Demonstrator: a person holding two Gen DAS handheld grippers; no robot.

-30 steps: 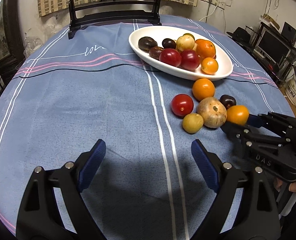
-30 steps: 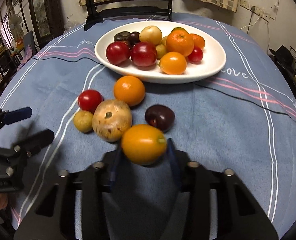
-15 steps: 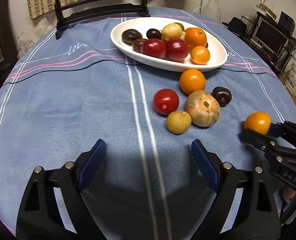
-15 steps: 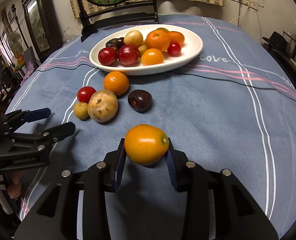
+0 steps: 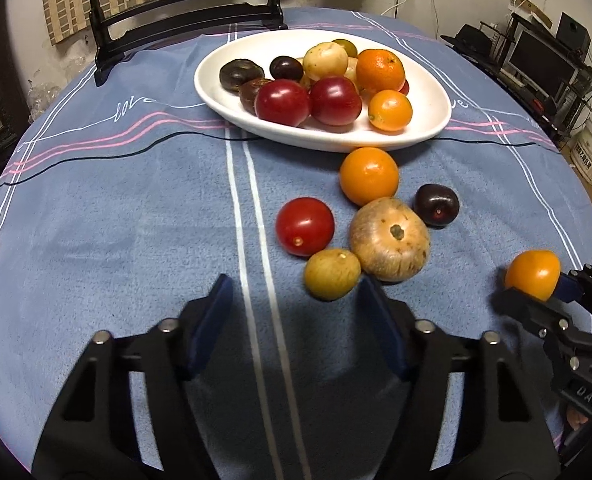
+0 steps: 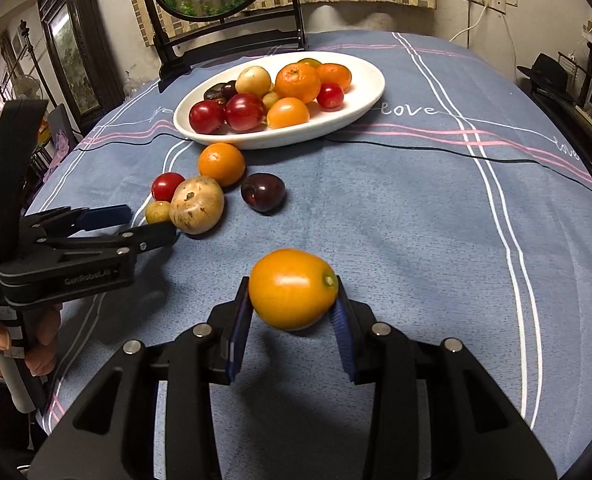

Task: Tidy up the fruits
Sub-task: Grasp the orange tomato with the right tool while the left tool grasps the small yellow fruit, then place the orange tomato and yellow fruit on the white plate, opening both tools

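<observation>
Five loose fruits lie on the blue-clothed worktop [image 6: 416, 208] beside one white oval ceramic plate [image 6: 370, 92] while the right claw [image 6: 292, 320] grips one orange-yellow tomato [image 6: 292, 294] and the empty left claw [image 5: 296, 320] is closing.

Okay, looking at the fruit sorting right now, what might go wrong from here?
1. The right gripper pinches the orange tomato only at its ends, above the tablecloth; it may slip out and roll.
2. The left gripper is closing with nothing between its jaws, right beside the small yellow fruit and the tan fruit; it could knock them rolling.
3. The white dish is already crowded, so an added fruit might roll off.
</observation>
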